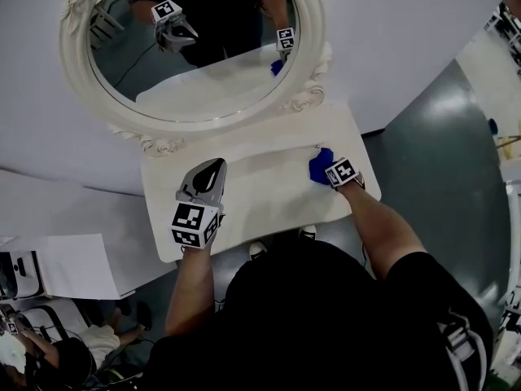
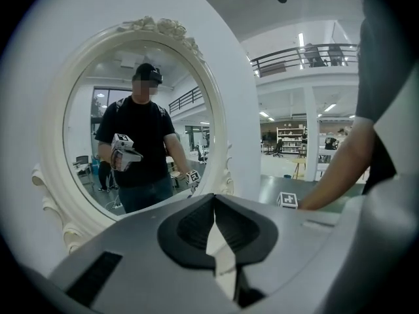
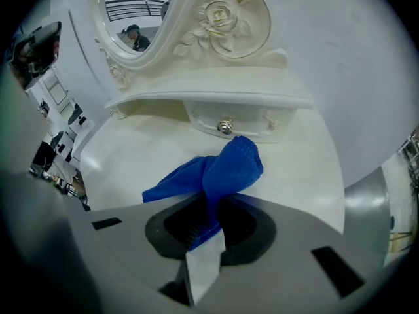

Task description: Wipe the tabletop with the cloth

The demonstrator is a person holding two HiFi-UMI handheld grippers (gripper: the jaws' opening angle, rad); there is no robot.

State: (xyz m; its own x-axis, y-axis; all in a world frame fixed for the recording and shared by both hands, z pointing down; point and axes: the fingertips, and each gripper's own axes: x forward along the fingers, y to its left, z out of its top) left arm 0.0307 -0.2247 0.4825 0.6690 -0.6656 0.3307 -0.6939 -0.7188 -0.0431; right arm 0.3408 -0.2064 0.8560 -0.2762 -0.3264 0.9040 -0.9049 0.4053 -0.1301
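**A:** ok so why is the right gripper (image 1: 329,169) pinching the cloth (image 1: 320,166) by one end instead of bunching it up?

**B:** my guess is it's leaving a loose wad out front for the wiping. In the right gripper view the jaws are clamping tight on a fold of the blue cloth (image 3: 222,169), and the rest is spilling forward onto the white tabletop (image 1: 260,187). More fabric is touching the surface that way.

**A:** and where exactly is it sitting?

**B:** far right corner of the tabletop, just in front of the little drawer (image 3: 262,124) with the metal knob (image 3: 225,127) under the mirror (image 1: 122,119). Looks like the person is working along the back edge, where the cloth is lying right by the drawer front. Can't really say how much of the table is already done, the surface is looking the same everywhere.

**A:** what's the left gripper (image 1: 213,169) doing then?

**B:** nothing much. It's hanging over the left side of the tabletop, pointing at the mirror, jaws pressed together with nothing between them in the left gripper view (image 2: 215,221). I'm reading that as parking it clear of the wiping lane. Whether it's actually touching the table, I can't tell.

**A:** any risk?

**B:** maybe the cloth is snagging on that knob if the wipe is going any further back.
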